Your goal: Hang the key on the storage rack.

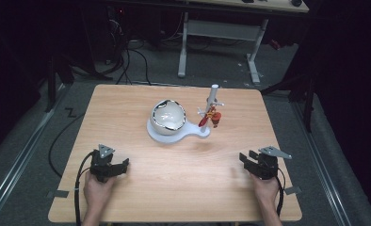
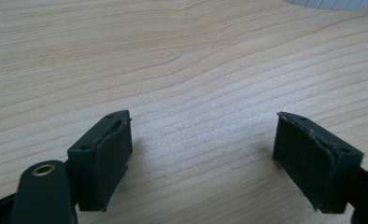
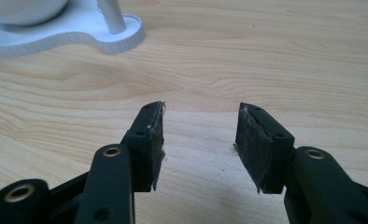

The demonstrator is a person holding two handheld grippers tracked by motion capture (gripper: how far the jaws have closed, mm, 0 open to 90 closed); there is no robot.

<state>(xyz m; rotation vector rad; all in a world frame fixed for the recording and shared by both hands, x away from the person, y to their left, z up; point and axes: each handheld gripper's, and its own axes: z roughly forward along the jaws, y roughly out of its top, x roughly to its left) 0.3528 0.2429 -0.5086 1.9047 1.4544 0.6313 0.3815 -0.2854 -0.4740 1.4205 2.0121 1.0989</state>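
Note:
A white bowl (image 1: 168, 116) sits on a white base (image 1: 193, 132) at the middle of the wooden table (image 1: 174, 188). From the base's right lobe rises a white post (image 1: 213, 101) with short pegs, and small red and orange items (image 1: 210, 117) hang on it. My left gripper (image 1: 123, 165) rests low at the front left, held in a hand, jaws wide apart over bare wood (image 2: 201, 149). My right gripper (image 1: 245, 159) rests at the front right, jaws partly apart with nothing between them (image 3: 200, 140). The base's edge (image 3: 79, 37) and post foot (image 3: 112, 16) show ahead of it.
Beyond the table's far edge stand a white desk frame (image 1: 221, 33) and cables on a grey floor (image 1: 127, 61). Metal rails run along the floor at both sides. Bare wood lies between the two grippers and the base.

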